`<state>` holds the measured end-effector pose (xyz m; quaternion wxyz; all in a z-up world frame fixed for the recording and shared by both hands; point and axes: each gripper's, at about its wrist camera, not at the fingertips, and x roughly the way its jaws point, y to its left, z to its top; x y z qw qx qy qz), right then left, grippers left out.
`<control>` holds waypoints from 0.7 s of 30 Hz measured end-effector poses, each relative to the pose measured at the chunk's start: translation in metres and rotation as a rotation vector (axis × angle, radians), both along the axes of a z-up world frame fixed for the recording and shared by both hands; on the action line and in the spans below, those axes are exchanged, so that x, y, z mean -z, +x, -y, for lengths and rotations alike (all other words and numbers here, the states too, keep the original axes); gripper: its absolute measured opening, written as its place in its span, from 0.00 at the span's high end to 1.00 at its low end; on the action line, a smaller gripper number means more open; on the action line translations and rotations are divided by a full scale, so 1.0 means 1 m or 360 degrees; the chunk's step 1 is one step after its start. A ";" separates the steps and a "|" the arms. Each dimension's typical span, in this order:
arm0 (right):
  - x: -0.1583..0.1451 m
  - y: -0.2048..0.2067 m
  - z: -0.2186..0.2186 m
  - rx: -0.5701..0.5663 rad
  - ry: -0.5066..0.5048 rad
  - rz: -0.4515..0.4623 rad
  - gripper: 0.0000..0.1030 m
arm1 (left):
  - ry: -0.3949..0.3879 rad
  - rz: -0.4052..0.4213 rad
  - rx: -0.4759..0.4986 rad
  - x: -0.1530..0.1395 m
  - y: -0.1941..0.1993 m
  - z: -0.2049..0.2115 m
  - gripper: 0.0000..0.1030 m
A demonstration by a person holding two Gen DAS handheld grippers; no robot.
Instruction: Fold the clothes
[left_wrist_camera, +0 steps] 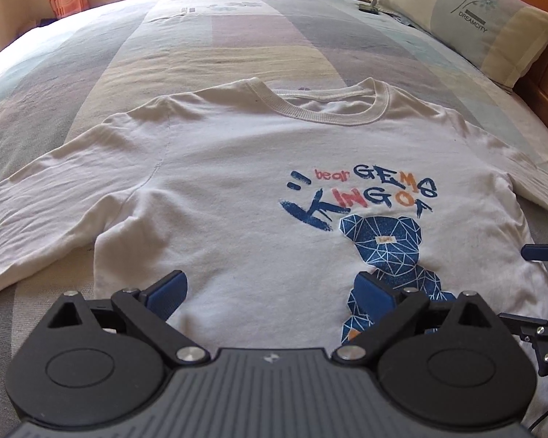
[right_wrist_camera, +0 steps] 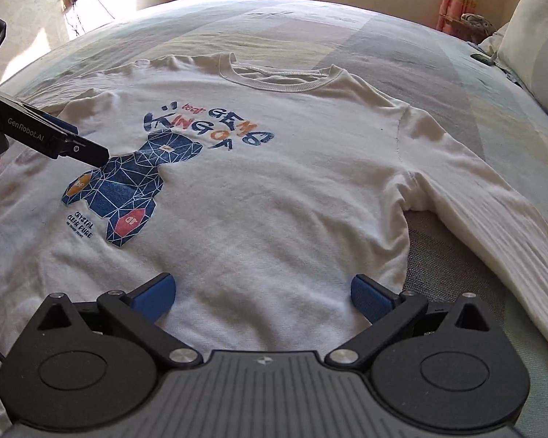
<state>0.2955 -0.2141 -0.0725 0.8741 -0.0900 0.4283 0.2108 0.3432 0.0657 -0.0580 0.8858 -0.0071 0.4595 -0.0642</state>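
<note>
You held both tools over a white long-sleeved shirt (left_wrist_camera: 244,168) spread face-up on the bed (left_wrist_camera: 208,36), its bear print (right_wrist_camera: 128,189) showing and the sleeves splayed outward. The left hand-held gripper (left_wrist_camera: 270,292) hovered near the hem with its jaws spread wide, grasping nothing; the right hand-held gripper (right_wrist_camera: 263,292) was likewise released, ahead of the hem and left of the sleeve (right_wrist_camera: 493,219). Folding appeared not yet begun. The next move likely called for pinching a sleeve or side edge and carrying it across the chest.
</note>
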 end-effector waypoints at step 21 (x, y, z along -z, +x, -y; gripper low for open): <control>-0.001 0.000 -0.007 0.0117 -0.0020 0.0005 0.00 | -0.0449 -0.0067 0.0029 -0.034 0.099 0.001 0.06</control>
